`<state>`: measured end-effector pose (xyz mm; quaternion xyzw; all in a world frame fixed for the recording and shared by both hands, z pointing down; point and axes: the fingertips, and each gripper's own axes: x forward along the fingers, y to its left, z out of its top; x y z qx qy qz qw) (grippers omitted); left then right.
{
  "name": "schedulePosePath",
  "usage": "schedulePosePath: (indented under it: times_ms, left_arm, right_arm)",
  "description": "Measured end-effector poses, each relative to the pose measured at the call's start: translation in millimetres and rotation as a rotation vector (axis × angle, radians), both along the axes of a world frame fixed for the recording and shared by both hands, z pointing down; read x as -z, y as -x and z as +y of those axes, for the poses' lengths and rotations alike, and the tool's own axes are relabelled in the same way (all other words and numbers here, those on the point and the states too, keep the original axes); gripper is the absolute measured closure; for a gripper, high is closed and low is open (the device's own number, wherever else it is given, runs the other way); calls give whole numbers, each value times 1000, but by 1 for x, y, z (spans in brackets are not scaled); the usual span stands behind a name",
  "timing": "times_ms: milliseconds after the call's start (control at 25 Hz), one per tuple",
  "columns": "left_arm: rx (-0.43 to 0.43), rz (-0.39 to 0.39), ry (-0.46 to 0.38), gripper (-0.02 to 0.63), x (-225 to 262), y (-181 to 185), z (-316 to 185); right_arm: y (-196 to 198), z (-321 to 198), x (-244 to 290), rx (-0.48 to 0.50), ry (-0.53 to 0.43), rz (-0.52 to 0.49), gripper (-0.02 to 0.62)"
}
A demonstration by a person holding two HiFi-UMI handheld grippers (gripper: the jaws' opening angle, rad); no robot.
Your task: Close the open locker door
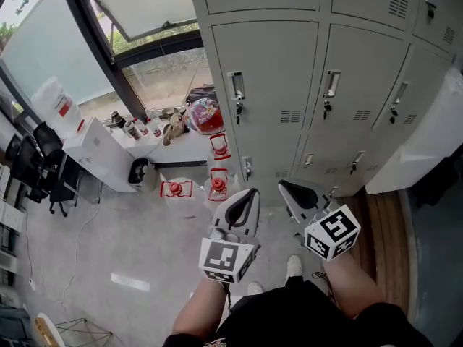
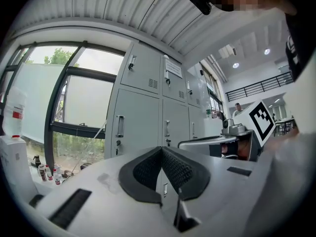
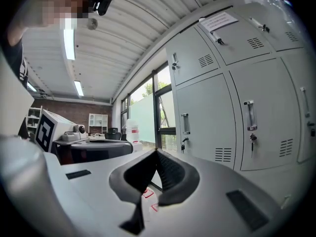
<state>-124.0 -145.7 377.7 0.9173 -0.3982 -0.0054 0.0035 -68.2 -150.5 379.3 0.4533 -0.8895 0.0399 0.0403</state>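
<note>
Your left claw point(image 1: 251, 192) and right claw point(image 1: 283, 186) stood shut, empty; a hard shove could rebound the door point(image 1: 428, 136).

Daylight from the window point(image 1: 163, 74) at far left lights the scene brightly; lockers point(image 1: 268, 85) evenly lit, shadows soft. A ceiling lamp point(image 3: 69, 43) glares. Gripper views bow strongly, darkening to black at their round edges.

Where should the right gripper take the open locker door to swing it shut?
Probably its free edge, the end of the open locker door nearest the right gripper. Come from the person's side and push toward the lockers: the panel is flat, swung outward.
</note>
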Motion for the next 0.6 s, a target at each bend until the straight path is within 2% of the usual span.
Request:
schedulePosePath:
  times_ms: [600]
  left_arm:
    - [-86,2,-2,589,-7,6,40]
  right_arm:
    - [6,47,-12,-89,6,-9,543]
